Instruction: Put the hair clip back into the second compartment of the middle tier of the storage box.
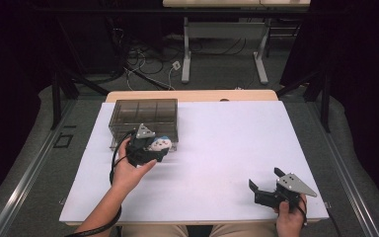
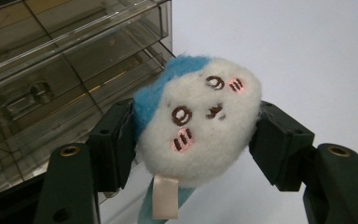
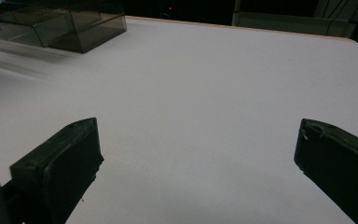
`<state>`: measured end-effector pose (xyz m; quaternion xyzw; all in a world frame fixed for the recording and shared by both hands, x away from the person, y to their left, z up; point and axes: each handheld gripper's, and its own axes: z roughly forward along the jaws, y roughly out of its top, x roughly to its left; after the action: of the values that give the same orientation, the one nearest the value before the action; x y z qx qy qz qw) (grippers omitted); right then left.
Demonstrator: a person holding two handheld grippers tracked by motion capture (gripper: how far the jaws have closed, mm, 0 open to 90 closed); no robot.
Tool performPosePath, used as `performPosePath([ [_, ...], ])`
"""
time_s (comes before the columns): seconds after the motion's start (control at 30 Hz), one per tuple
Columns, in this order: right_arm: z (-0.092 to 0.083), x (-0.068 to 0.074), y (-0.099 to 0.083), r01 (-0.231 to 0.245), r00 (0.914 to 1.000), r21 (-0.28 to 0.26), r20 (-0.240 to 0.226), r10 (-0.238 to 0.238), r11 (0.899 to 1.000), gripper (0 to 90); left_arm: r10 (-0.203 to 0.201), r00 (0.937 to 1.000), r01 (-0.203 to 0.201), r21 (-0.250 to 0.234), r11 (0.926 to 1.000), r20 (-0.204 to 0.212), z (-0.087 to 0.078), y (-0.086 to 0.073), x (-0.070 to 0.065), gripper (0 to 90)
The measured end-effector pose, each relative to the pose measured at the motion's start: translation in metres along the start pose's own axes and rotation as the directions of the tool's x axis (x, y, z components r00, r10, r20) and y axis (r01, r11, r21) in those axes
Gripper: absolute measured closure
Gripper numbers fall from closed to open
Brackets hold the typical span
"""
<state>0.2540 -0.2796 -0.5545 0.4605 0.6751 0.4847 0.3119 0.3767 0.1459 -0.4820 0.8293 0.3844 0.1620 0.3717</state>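
Note:
A small plush toy [image 2: 200, 119], white with a blue top, pink cheeks and a stitched face, sits squeezed between the two black jaws of my left gripper [image 2: 193, 140]. A pale ribbon loop hangs from its underside. In the high view the left gripper [image 1: 154, 148] holds the toy [image 1: 160, 143] just in front of a clear smoky plastic drawer box [image 1: 144, 114] at the table's back left. The box's drawer fronts [image 2: 51, 88] stand close on the left in the left gripper view. My right gripper [image 1: 265, 181] rests near the front right edge, its jaws wide apart over bare white table [image 3: 205, 93].
The white table top [image 1: 227, 143] stretches from the box to the right gripper. The drawer box [image 3: 58, 23] lies far off at the upper left in the right gripper view. Beyond the table are dark floor, cables and the legs of another desk [image 1: 187, 54].

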Motion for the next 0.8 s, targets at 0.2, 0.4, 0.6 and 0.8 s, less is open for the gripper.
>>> performPosePath([
  [0.2,0.0,0.0,0.0,0.003,1.0,0.002,0.001,-0.003,1.0,0.2,0.008,0.9998,-0.008,0.005,1.0,-0.02,-0.002,0.003,0.005,35.6],
  [0.4,0.0,0.0,0.0,0.001,1.0,0.003,0.002,-0.001,1.0,0.2,0.016,0.9991,-0.015,0.02,0.9997,-0.038,-0.005,0.007,0.011,35.6],
  [0.6,0.0,0.0,0.0,0.004,1.0,0.003,0.001,-0.004,1.0,0.2,0.02,0.9984,-0.018,0.034,0.9992,-0.054,-0.007,0.008,0.018,35.6],
  [0.8,0.0,0.0,0.0,0.0,1.0,0.002,0.0,0.0,1.0,0.2,0.015,0.9976,-0.012,0.045,0.9989,-0.068,-0.009,0.008,0.025,35.6],
])
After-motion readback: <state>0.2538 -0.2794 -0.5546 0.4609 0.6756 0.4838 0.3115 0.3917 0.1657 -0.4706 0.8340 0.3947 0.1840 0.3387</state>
